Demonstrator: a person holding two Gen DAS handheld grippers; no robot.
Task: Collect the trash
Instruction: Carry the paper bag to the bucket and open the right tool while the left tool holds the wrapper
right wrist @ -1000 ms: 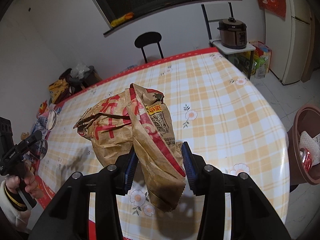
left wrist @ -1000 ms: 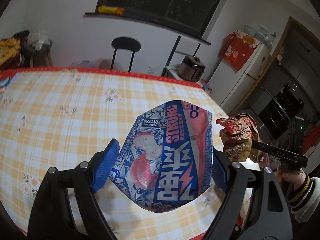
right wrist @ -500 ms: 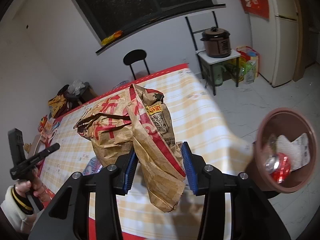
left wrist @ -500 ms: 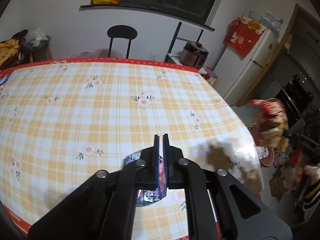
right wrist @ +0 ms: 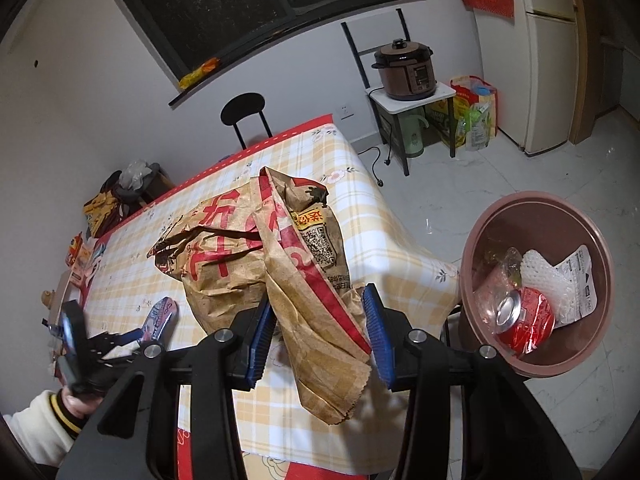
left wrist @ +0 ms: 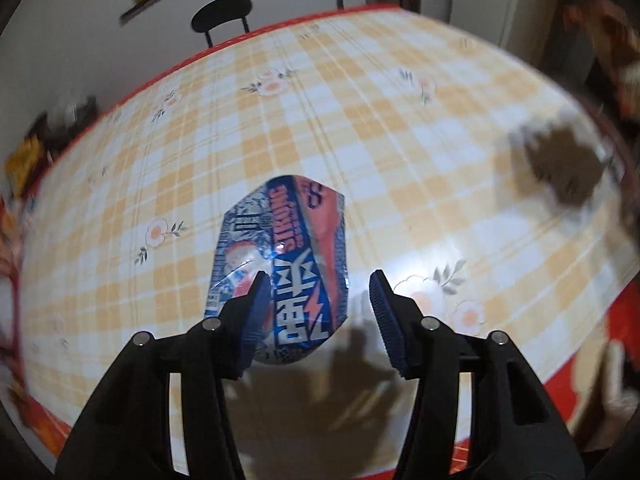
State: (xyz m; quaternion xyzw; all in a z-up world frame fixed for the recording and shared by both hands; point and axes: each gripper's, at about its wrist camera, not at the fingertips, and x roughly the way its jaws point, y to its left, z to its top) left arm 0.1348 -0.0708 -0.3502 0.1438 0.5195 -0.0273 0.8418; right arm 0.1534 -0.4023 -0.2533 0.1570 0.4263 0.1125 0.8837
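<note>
White walls, dark window, black chair, pale glossy floor.

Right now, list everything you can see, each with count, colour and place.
Snack wrapper: one, blue and red, flat on the table between the left tongs.
Paper bag: one, brown with red print, crumpled, clamped in the right tongs.
Table: one, orange-and-white check cloth, red edge.
Bin: one, brownish pink, on the floor past the table corner.
Can: one, red, in the bin with clear and white plastic.
Chair: one, black, behind the table.
Cooker: one, brown, on a small stand.
Fridge: one, cream, far right.
Left tongs: black, blue pads, opening.
Right tongs: black, blue pads.
</note>
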